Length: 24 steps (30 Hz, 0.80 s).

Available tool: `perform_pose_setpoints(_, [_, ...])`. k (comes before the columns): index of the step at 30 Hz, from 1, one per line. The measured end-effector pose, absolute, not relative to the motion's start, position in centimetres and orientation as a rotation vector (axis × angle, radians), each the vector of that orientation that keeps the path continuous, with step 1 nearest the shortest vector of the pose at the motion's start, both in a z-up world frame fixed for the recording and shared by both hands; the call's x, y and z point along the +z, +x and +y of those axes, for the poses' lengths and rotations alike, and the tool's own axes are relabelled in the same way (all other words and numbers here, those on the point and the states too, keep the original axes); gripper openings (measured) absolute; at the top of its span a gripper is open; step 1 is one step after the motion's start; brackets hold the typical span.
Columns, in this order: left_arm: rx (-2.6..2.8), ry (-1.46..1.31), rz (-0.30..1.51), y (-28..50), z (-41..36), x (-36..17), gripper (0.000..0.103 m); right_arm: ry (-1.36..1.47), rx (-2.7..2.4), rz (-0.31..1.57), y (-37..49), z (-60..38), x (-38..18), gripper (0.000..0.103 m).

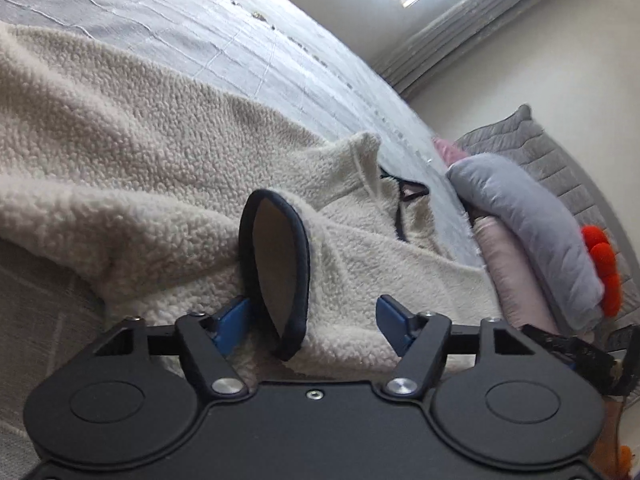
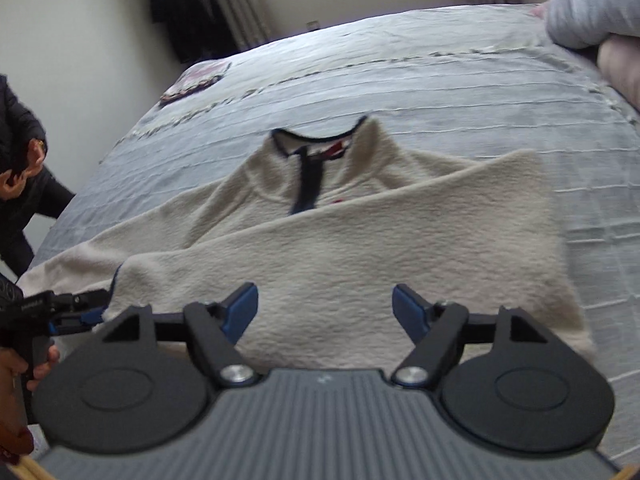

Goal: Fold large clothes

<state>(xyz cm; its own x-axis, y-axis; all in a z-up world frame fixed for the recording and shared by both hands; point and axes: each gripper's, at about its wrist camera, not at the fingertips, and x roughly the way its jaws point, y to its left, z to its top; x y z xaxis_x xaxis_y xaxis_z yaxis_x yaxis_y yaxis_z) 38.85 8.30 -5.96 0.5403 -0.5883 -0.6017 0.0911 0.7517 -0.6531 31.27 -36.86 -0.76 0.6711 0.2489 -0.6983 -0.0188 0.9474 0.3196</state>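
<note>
A cream fleece pullover point(image 2: 360, 248) with a navy collar point(image 2: 316, 136) and zip placket lies flat on the bed, one sleeve folded across its body. In the left wrist view the sleeve's navy-trimmed cuff point(image 1: 280, 276) stands open between the jaws of my left gripper point(image 1: 314, 322). The left blue pad point(image 1: 236, 320) touches the cuff and the right pad stands well clear, so the gripper is open. The right gripper point(image 2: 325, 314) hovers open over the pullover's lower body with nothing between its pads. The left gripper point(image 2: 94, 306) also shows at the cuff end, held by a hand.
A grey quilted bedspread point(image 2: 440, 92) covers the bed. Grey and pink pillows point(image 1: 532, 220) with orange pom-poms point(image 1: 600, 256) lie against a quilted headboard point(image 1: 540, 148). A person in dark clothes point(image 2: 20, 184) stands at the bed's left side. A small patterned item point(image 2: 196, 80) lies at the far corner.
</note>
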Motion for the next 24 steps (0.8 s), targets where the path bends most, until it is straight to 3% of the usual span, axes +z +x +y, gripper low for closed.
perform_pose_setpoints(4, [-0.377, -0.523, 0.883, 39.2, 6.6, -5.4, 0.015, 0.374, 0.002, 0.767, 29.9, -43.6, -0.8, 0.075])
perform_pose_setpoints(7, [-0.371, -0.541, 0.724, 37.2, 7.2, -2.9, 0.007, 0.423, -0.071, 0.744, 30.0, -47.5, -1.4, 0.075])
perform_pose_setpoints(10, [-0.302, -0.549, 0.662, 36.0, 8.2, -2.1, 0.006, 0.504, -0.105, 0.737, 31.1, -50.0, -2.7, 0.075])
perform_pose_setpoints(17, [-0.27, -0.477, 0.74, 36.6, 8.2, -5.7, 0.006, 0.617, -0.067, 0.755, 37.4, -50.7, -7.1, 0.071])
perform_pose_setpoints(20, [-0.27, -0.458, 0.731, 36.7, 7.8, -6.2, 0.006, 0.691, -0.047, 0.754, 39.7, -50.0, -9.0, 0.051])
perform_pose_setpoints(22, [-0.273, -0.447, 0.711, 36.6, 7.4, -6.0, 0.005, 0.659, -0.058, 0.732, 40.2, -49.1, -9.3, 0.02])
perform_pose_setpoints(24, [-0.291, -0.454, 0.668, 36.1, 7.4, -5.5, 0.005, 0.586, -0.078, 0.636, 39.2, -48.4, -8.2, 0.017])
